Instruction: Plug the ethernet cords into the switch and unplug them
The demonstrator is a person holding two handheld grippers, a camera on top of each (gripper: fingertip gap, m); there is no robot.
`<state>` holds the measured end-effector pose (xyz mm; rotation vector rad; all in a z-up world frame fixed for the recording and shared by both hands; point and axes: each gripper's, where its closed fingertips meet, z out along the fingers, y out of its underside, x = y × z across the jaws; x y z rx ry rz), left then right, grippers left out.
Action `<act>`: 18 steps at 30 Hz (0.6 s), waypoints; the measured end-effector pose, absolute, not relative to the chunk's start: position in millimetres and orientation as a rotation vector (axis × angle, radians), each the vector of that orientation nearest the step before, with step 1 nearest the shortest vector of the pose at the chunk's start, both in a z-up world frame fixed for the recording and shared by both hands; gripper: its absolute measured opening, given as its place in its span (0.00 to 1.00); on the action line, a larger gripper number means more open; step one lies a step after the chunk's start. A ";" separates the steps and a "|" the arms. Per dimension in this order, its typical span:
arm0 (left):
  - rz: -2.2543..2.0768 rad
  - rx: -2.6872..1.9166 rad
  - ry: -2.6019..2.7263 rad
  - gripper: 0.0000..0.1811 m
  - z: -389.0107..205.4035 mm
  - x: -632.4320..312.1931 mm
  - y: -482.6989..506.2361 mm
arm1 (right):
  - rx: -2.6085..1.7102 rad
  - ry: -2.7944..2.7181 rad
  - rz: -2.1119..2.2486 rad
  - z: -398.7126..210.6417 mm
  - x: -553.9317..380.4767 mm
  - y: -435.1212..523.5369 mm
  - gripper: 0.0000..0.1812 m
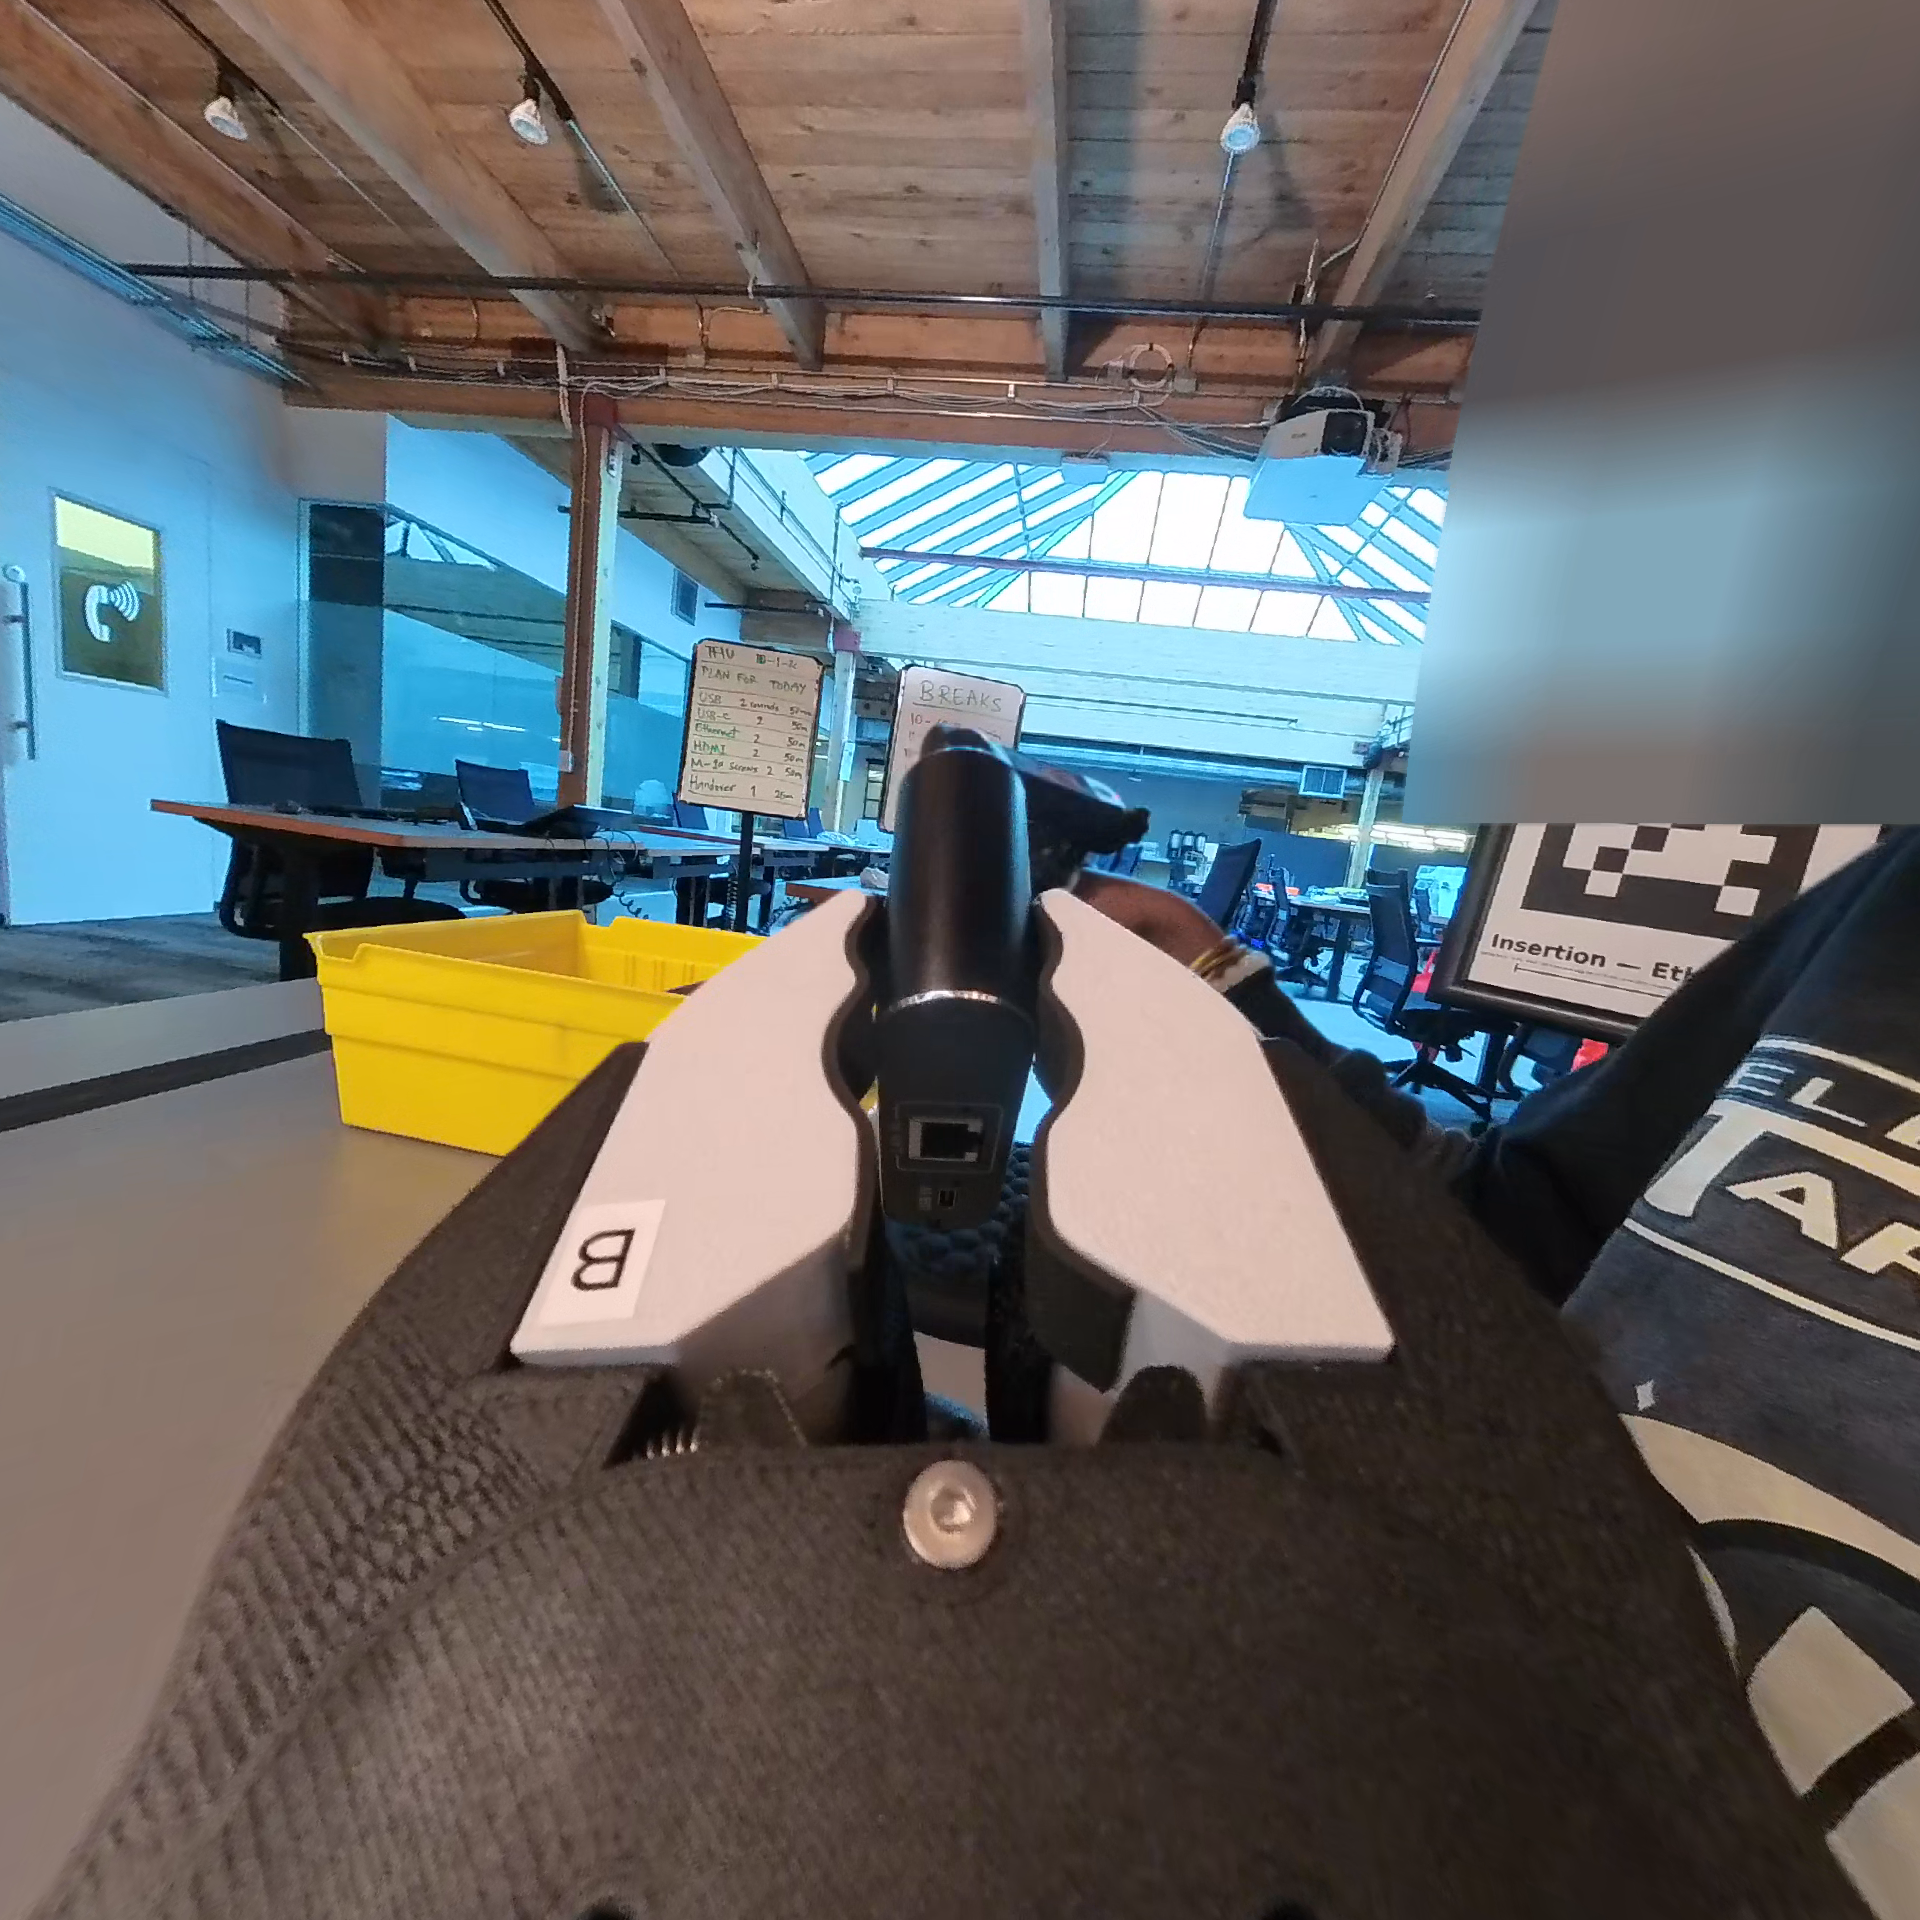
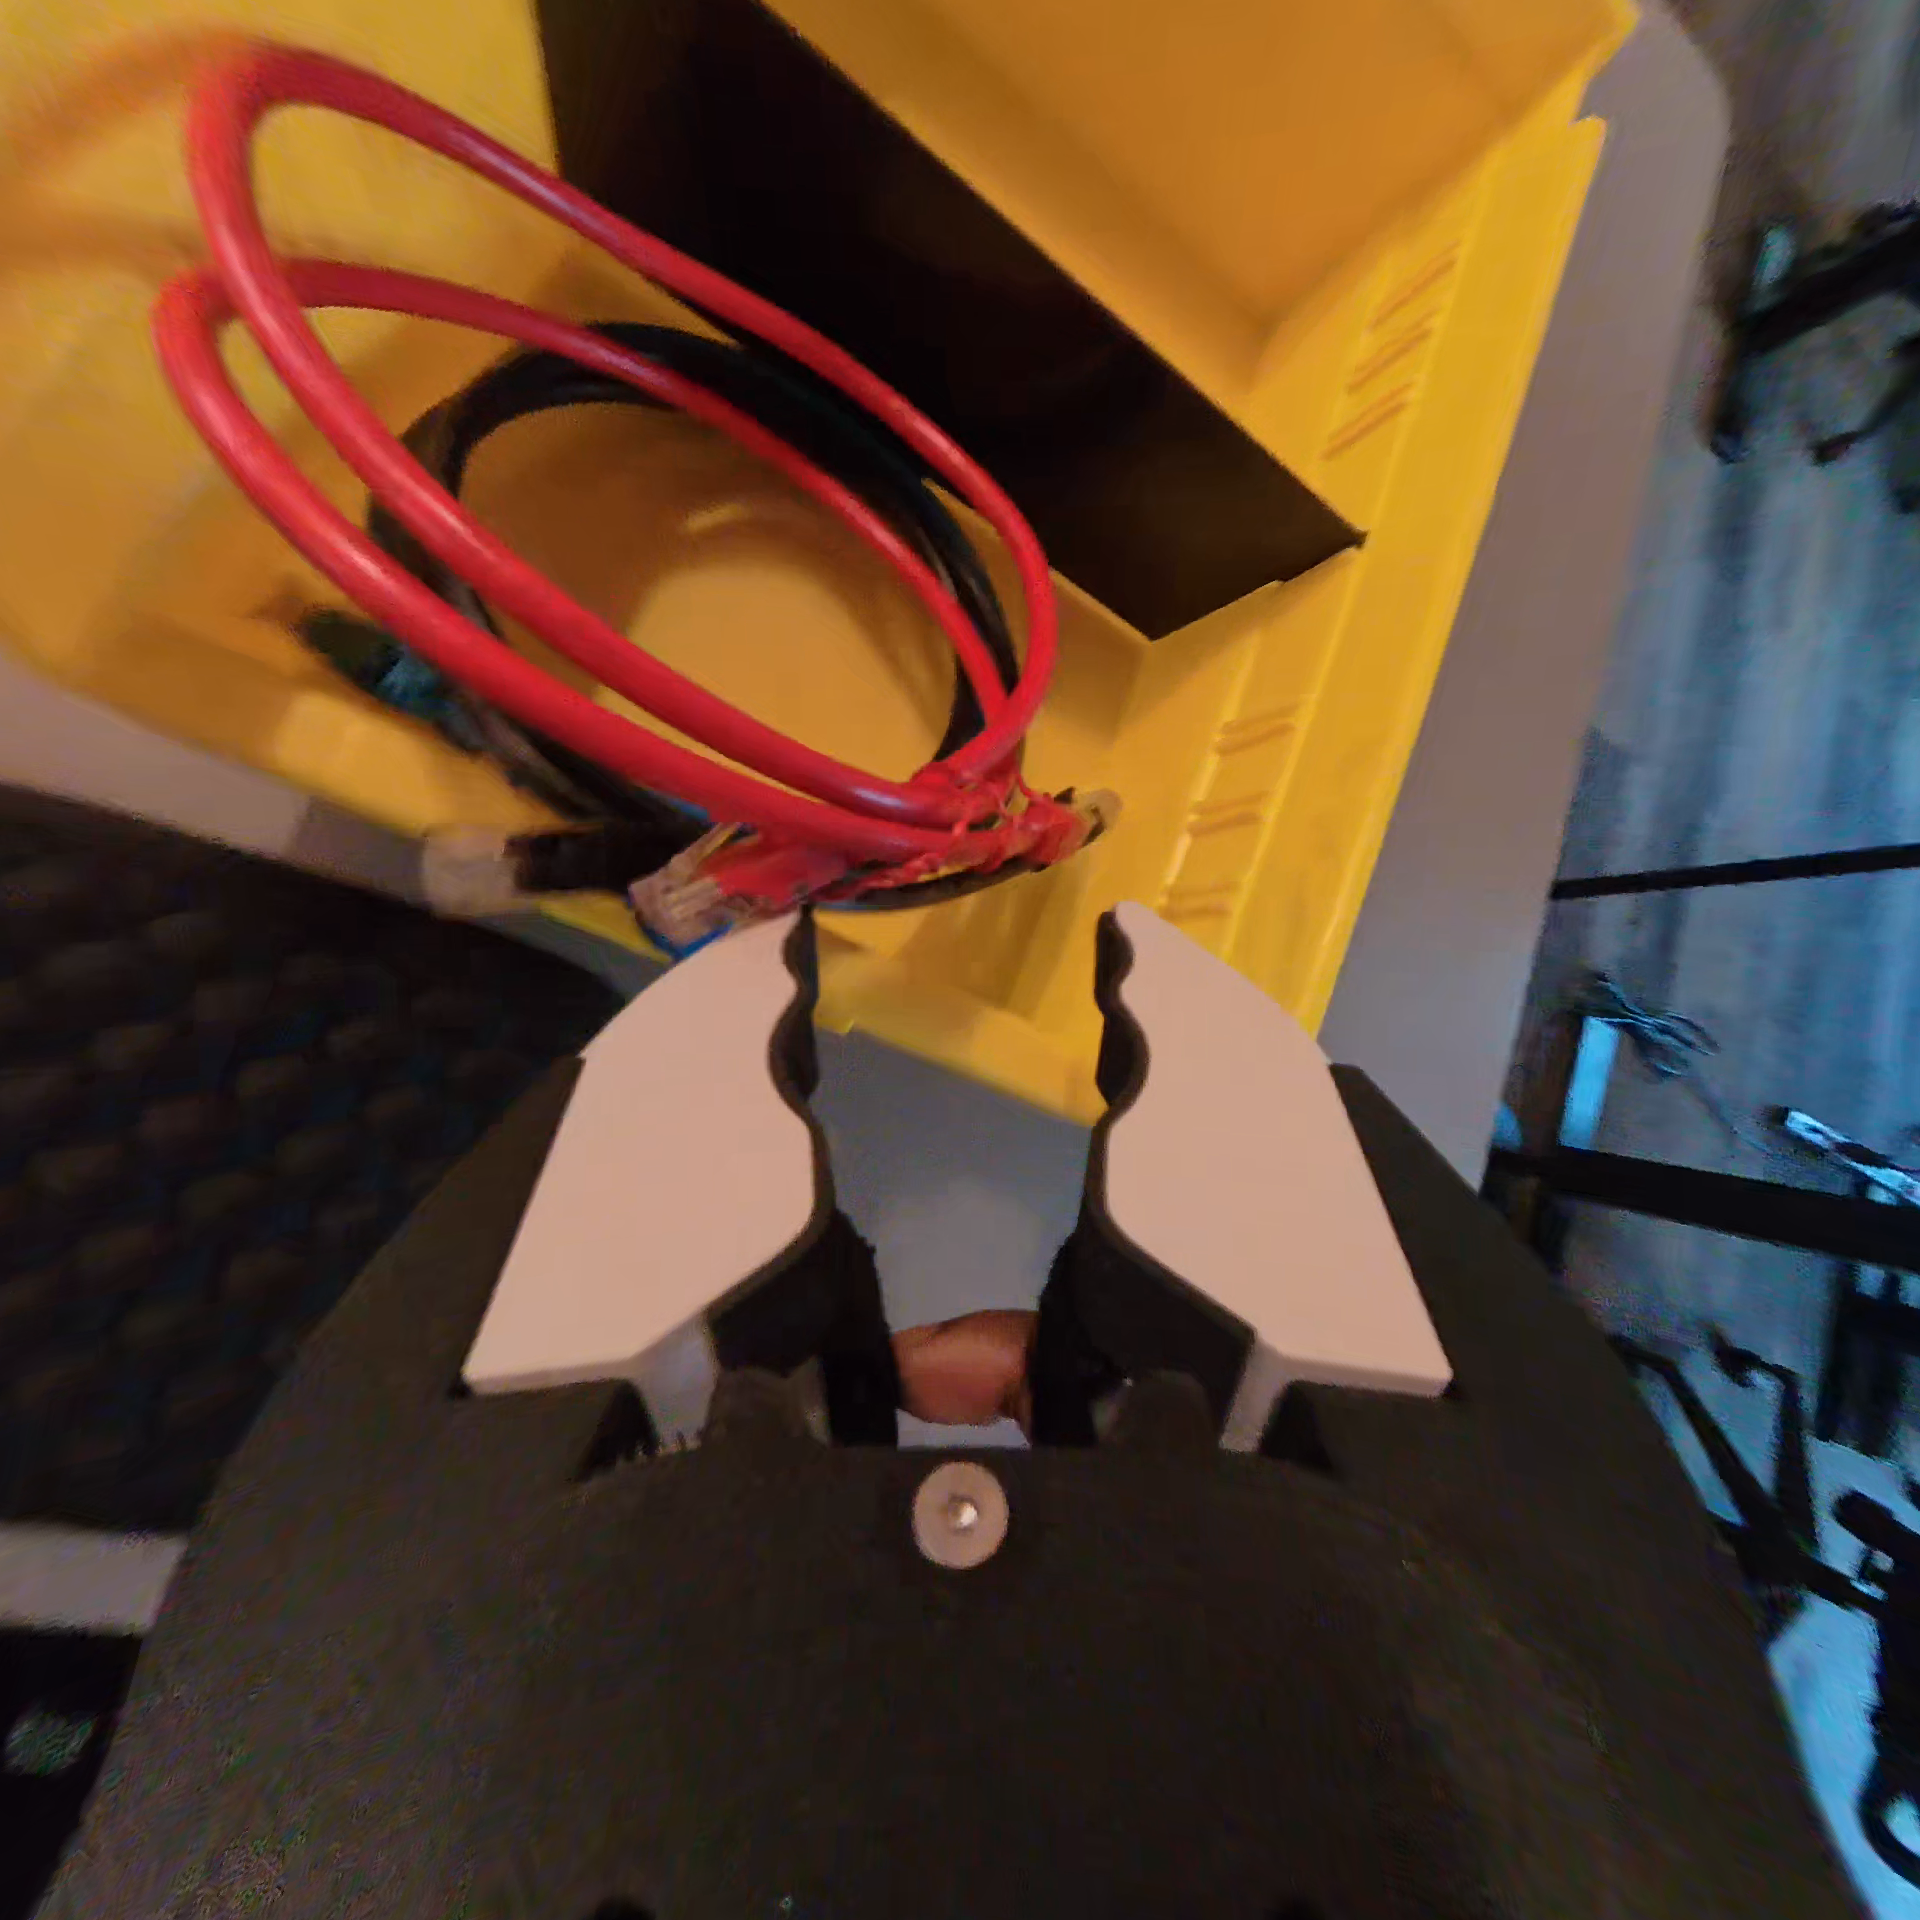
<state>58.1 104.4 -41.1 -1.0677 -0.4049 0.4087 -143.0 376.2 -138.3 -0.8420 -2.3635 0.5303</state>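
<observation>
In the left wrist view my left gripper (image 1: 956,914) is shut on the switch (image 1: 951,1039), a small black device held upright above the grey table (image 1: 156,1299). Its ethernet port (image 1: 943,1140) faces the camera and has nothing in it. In the right wrist view my right gripper (image 2: 956,925) is open and empty, just in front of a yellow bin (image 2: 1351,520). A coiled red ethernet cord (image 2: 582,644) lies in the bin on a coiled black cord (image 2: 499,395). The red plug (image 2: 686,894) is beside my left fingertip, and the black cord's plug (image 2: 540,857) is left of it.
A black divider (image 2: 935,312) splits the bin. The bin (image 1: 468,1029) stands on the table left of the switch. A black textured mat (image 2: 208,1143) lies left of the right gripper. A person's dark sleeve (image 1: 1714,1143) and a framed sign (image 1: 1621,935) are at the right. There is about 35 cm between the tips of the two grippers.
</observation>
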 end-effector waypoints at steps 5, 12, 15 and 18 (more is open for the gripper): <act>0.399 -1.061 -0.421 0.14 -41.7 56.5 102.7 | -0.889 -2.385 0.693 -126.6 -130.3 381.5 0.26; 0.296 -0.973 -0.449 0.14 -36.3 55.1 94.7 | -0.625 -2.217 1.260 -56.8 -113.0 324.7 0.25; 0.188 -0.841 -0.449 0.14 -26.4 57.0 79.9 | -0.253 -1.966 1.788 2.6 -74.9 261.0 0.38; 0.093 -0.703 -0.430 0.14 -17.0 60.5 62.7 | 0.047 -1.899 2.175 23.0 -18.4 206.2 0.53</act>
